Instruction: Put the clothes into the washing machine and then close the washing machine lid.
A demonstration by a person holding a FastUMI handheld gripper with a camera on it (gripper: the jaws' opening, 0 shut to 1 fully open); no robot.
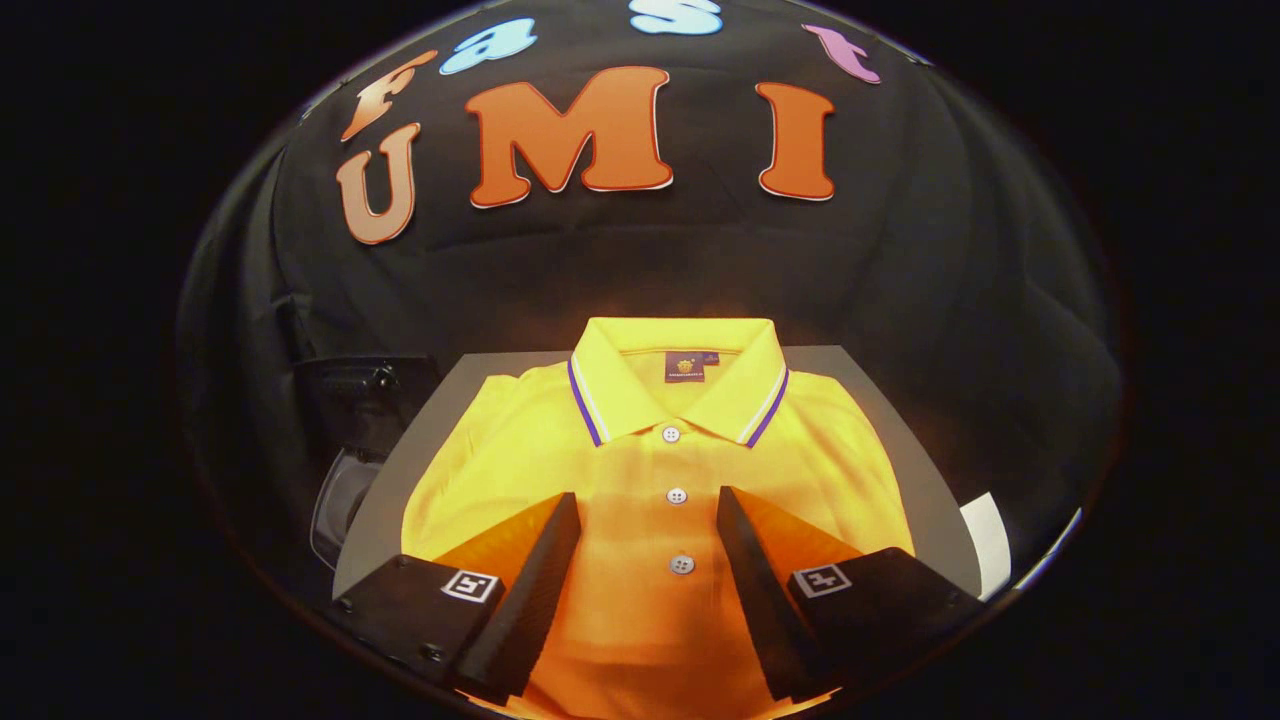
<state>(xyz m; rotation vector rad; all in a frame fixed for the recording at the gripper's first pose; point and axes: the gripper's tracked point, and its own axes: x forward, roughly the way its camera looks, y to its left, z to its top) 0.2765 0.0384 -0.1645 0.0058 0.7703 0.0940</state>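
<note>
gripper view: a yellow polo shirt (640,470) lies folded flat on a grey tabletop (440,420), collar away from the camera and the button placket running straight down the middle. the collar (680,385) has a purple and white stripe along its edge, and three buttons (677,496) show below it. the gripper (648,515) hangs over the lower chest of the shirt with its fingers spread wide, one on each side of the placket; whether the tips touch the cloth cannot be told. nothing is pinched.

off the tabletop's left edge sits a dark object with a clear curved part (340,500), probably the washing machine with its lid open, though it is too dim to be sure. a white patch (988,545) shows past the tabletop's right corner.

the step in hand looks like the first pickup. to do it well, lower the gripper until both fingers press into the cloth, then close so they gather a thick ridge through all folded layers, not just the top one. gripping near the middle should keep the shirt from unfolding and trailing when it is carried left.
</note>
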